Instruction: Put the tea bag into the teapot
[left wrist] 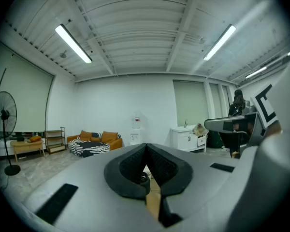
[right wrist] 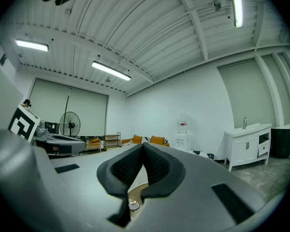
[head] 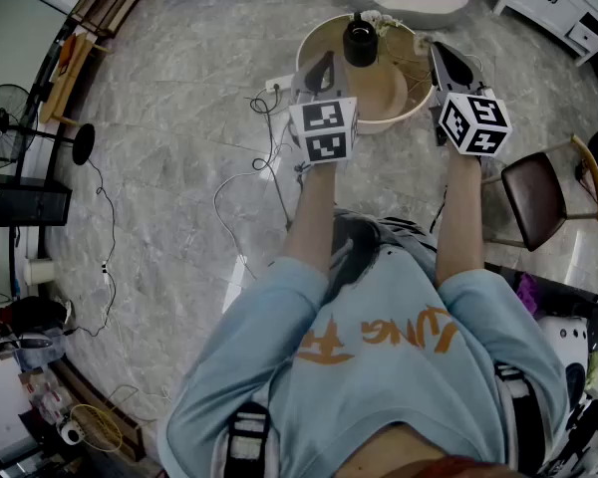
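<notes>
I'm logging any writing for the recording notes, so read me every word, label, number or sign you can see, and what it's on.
No text reads clearly.
Orange print on the person's light blue shirt: upside down and creased, not legible.
On the marker cubes of the left gripper and right gripper: black-and-white square patterns, no letters.
Label on the water dispenser: too small to read.

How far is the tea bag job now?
Nothing looks done yet. In hand: nothing; the left gripper and the right gripper are both shut and empty above the round beige table, near the black teapot. No tea bag is visible. Remaining: grasp it, put it in.
</notes>
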The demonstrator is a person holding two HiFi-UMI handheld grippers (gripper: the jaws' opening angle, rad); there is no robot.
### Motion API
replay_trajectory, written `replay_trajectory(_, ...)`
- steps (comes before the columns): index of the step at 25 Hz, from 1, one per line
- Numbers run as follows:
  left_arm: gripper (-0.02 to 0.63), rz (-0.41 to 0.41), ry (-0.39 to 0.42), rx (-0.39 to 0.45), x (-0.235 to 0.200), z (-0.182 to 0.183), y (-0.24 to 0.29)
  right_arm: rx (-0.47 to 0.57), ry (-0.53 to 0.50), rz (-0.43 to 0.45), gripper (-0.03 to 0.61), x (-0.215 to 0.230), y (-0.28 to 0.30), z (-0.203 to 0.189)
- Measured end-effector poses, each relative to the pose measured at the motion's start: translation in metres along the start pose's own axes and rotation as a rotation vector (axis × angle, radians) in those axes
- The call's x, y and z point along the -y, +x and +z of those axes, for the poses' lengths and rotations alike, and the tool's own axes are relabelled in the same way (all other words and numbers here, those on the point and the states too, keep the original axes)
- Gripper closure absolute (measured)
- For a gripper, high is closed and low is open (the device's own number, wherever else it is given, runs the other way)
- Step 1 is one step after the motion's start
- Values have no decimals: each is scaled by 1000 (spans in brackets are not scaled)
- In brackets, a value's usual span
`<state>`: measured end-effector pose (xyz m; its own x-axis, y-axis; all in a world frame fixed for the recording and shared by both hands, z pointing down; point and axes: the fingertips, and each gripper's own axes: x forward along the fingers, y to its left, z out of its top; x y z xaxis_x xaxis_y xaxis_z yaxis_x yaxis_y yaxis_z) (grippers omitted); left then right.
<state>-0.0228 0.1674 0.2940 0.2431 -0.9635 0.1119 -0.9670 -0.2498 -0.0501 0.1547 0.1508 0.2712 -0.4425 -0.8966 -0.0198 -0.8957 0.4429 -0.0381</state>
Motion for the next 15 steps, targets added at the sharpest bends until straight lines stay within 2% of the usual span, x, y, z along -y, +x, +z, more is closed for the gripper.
replay_trajectory(7, 589, 20, -15, 3, -1, 0, 2, 4, -27, 38, 565, 3, 4, 2)
replay_trajectory(15, 589, 33, -35, -7, -10, -5, 7, 5, 14, 41, 565, 5, 17, 2)
